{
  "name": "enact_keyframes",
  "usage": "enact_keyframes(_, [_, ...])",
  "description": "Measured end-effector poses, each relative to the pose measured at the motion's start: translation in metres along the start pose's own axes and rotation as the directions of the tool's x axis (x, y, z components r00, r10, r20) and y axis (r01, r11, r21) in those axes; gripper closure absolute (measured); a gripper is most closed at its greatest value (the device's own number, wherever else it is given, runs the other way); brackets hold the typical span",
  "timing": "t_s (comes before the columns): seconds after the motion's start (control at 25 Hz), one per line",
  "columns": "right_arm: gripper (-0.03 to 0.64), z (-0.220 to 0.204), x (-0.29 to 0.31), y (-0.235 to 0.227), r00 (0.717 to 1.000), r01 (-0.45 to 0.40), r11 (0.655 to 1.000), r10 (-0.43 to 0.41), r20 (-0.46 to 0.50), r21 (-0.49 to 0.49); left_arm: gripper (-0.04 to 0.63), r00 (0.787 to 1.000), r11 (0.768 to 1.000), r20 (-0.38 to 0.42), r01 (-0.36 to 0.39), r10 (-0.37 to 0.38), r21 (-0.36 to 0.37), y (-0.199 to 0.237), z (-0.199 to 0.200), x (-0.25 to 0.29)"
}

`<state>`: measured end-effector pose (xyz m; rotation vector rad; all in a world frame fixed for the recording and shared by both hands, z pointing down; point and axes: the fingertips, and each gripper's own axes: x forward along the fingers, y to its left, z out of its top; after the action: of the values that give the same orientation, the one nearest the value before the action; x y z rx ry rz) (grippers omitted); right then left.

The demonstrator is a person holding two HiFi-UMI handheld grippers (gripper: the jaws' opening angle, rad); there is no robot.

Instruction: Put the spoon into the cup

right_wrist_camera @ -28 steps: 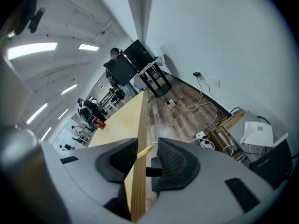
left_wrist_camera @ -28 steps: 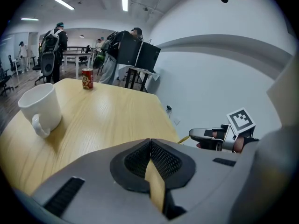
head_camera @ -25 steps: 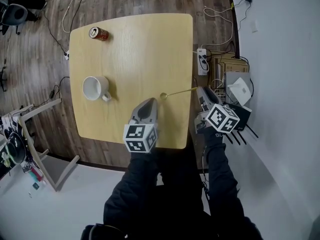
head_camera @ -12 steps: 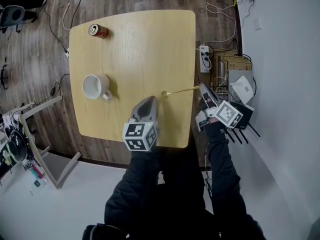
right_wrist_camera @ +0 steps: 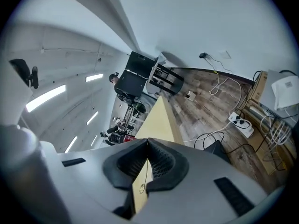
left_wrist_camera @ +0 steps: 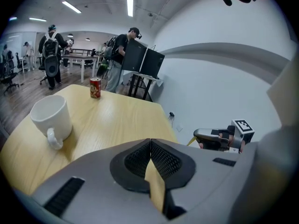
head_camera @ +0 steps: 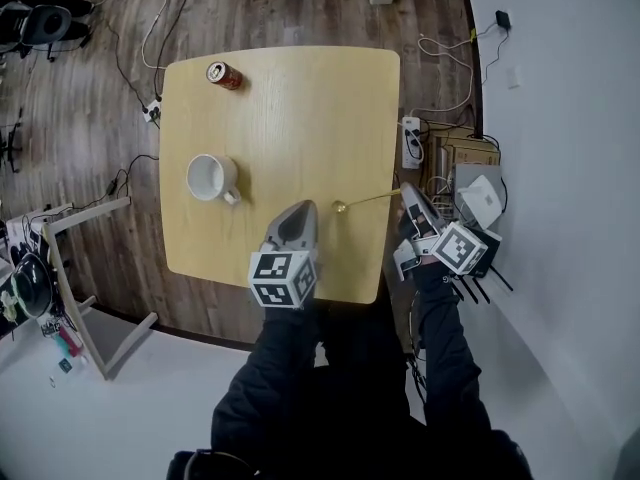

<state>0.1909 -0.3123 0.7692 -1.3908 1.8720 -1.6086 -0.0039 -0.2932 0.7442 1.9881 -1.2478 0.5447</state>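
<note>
The cup (head_camera: pixel 211 178) stands where it did on the table's (head_camera: pixel 300 108) left, the left gripper (head_camera: pixel 301 208) hovers closed and empty as before, and the spoon (head_camera: pixel 365 200) near the right edge is now pinched by its handle in the right gripper (head_camera: pixel 408 192), whose jaws have just closed.
</note>
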Motion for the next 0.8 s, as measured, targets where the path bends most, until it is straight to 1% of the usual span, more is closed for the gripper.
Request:
enact_keyframes(0.12, [0.595,0.003,-0.003,0.029,1.0,-0.021,0.999,0.021,0.009,-0.027,0.561,0.999,1.0,0.036,-0.002,0.003,-0.011,0.003,0.012,-0.017])
enact_keyframes(0.36, [0.595,0.006,0.003,0.093,0.997,-0.066,0.99,0.071,0.031,-0.123,0.561,0.996,0.999,0.091,0.001,0.002,-0.033,0.018,0.031,-0.047])
enact_keyframes(0.52, [0.595,-0.009,0.024,0.128,0.995,-0.096,0.982,0.101,0.024,-0.161,0.561,0.994,0.998,0.109,-0.014,0.02,-0.058,0.044,0.035,-0.067])
enact_keyframes(0.64, [0.595,-0.022,0.037,0.148,0.994,-0.099,0.982,0.104,0.027,-0.159,0.561,0.992,0.998,0.119,-0.031,0.038,-0.06,0.065,0.04,-0.082])
enact_keyframes(0.8, [0.595,-0.049,0.066,0.187,0.992,-0.124,0.976,0.128,0.009,-0.181,0.561,0.988,0.995,0.143,-0.053,0.065,-0.085,0.108,0.05,-0.107])
